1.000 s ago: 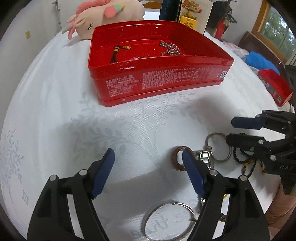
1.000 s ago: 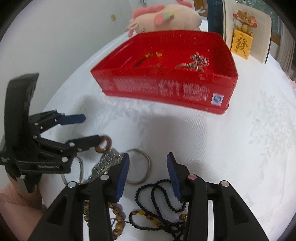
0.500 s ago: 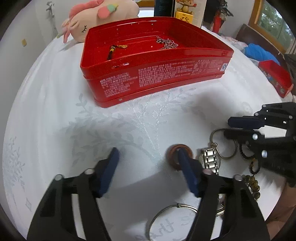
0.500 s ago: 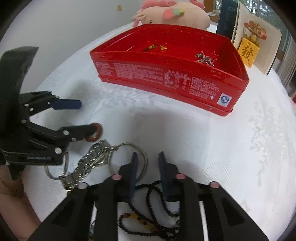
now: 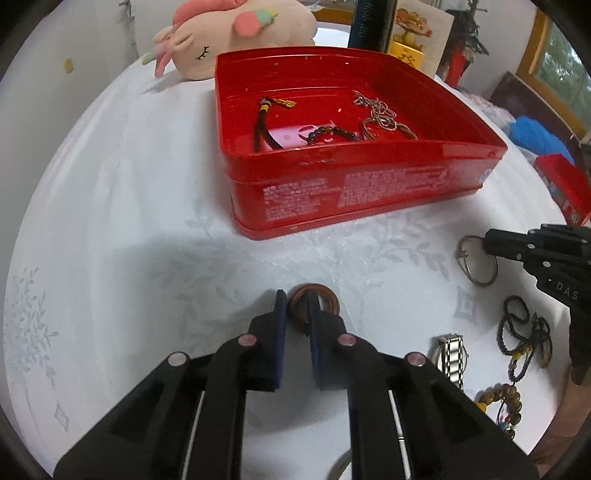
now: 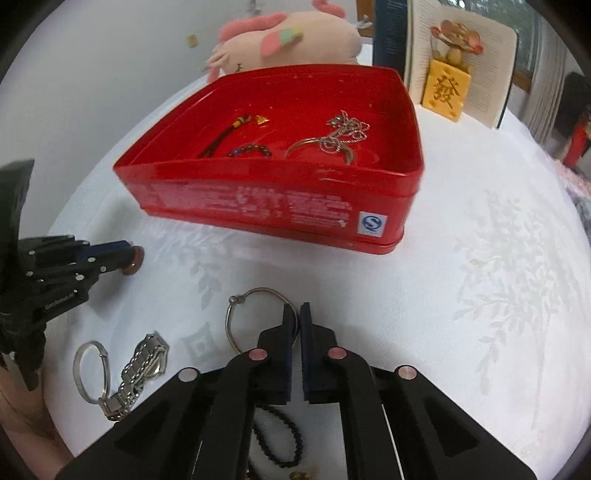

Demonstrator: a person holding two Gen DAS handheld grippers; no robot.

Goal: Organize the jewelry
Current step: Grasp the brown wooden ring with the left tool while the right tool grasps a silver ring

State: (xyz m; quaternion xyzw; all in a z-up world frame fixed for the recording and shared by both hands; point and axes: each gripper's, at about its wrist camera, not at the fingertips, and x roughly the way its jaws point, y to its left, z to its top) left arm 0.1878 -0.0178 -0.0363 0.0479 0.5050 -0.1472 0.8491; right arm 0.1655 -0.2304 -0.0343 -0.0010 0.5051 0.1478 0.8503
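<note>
A red tin (image 5: 351, 192) stands open on the white cloth, holding a silver chain (image 5: 380, 110), a tassel charm and a short bead string. In front of it my left gripper (image 5: 297, 306) is closing, its pads pinching the near rim of a brown ring (image 5: 325, 297). In the right wrist view the same ring (image 6: 135, 260) shows at that gripper's tip. My right gripper (image 6: 295, 314) is closing on the wire of a thin silver bangle (image 6: 255, 293), which runs between its pads. In the left wrist view the bangle (image 5: 476, 262) lies by the right gripper's tip.
A steel watch (image 6: 144, 362), a second silver hoop (image 6: 88, 373), a black bead necklace (image 5: 517, 328) and a wooden bead bracelet (image 5: 506, 402) lie near the front edge. Behind the tin (image 6: 258, 199) are a plush toy (image 5: 240, 26), a dark bottle and an open card (image 6: 461, 62).
Both pairs of jaws have drawn together from wide apart. The left ones now clamp the brown ring's rim, the right ones the silver bangle's wire. Both hands shifted slightly across the table.
</note>
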